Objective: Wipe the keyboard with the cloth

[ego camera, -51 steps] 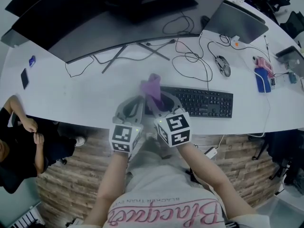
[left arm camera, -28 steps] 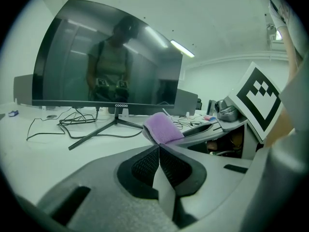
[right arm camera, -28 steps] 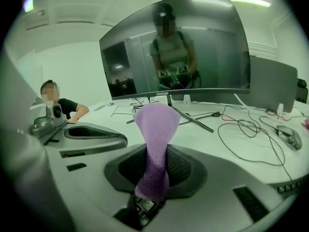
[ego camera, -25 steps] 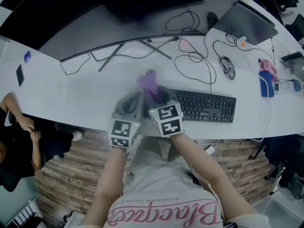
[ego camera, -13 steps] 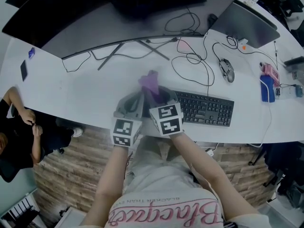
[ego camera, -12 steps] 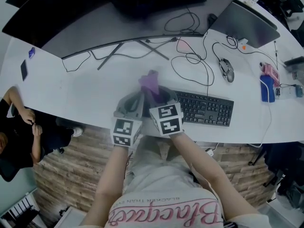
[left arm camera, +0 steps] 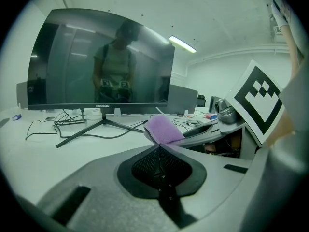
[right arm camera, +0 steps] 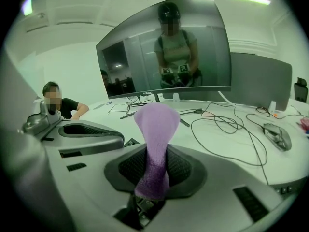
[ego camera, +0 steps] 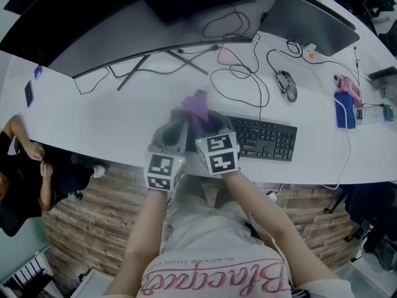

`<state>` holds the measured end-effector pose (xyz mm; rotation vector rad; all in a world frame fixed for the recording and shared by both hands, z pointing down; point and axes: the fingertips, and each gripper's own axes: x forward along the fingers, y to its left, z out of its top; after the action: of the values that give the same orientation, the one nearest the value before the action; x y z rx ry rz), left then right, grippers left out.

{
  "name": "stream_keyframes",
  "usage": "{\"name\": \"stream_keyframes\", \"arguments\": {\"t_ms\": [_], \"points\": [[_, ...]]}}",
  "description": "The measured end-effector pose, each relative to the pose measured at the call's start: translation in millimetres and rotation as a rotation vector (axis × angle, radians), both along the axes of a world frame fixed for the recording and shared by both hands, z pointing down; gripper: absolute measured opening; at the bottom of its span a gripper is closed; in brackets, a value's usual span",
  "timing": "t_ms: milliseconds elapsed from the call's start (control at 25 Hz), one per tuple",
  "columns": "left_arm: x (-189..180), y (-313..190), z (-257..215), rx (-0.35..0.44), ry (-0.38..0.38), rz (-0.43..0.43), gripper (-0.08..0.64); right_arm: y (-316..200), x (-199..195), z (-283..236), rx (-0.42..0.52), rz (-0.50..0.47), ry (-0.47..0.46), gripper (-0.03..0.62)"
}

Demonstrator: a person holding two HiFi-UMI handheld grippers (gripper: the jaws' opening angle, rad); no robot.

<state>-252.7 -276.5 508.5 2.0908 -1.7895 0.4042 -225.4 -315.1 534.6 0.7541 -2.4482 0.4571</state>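
Observation:
My right gripper [ego camera: 206, 120] is shut on a purple cloth [ego camera: 197, 106], which sticks up past its jaws [right arm camera: 153, 129]. The gripper hangs over the desk's front edge at the left end of the black keyboard [ego camera: 267, 140]. My left gripper [ego camera: 175, 123] is close beside it on the left, jaws pressed together with nothing between them [left arm camera: 159, 148]. In the left gripper view the cloth [left arm camera: 164, 129] shows just beyond that gripper's tips, to the right. The keyboard's left end is hidden behind the right gripper.
A curved monitor [ego camera: 124, 23] on a splayed stand fills the back of the white desk [ego camera: 105, 123]. Loose cables [ego camera: 239, 76], a mouse [ego camera: 286, 84], a laptop [ego camera: 310, 20] and a blue object [ego camera: 343, 109] lie to the right. A person [ego camera: 18, 185] sits at the left.
Both grippers stay side by side with the cloth held in the right one. The head view has shifted a little, so the keyboard and mouse sit slightly further left in the frame.

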Motion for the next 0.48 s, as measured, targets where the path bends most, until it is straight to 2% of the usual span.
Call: {"name": "stream_keyframes", "arguments": {"t_ms": [480], "points": [[47.0, -10.5, 0.9, 0.000, -0.002, 0.020, 0.008, -15.4, 52.5, 0.9, 0.004, 0.038, 0.009, 0.089]]}}
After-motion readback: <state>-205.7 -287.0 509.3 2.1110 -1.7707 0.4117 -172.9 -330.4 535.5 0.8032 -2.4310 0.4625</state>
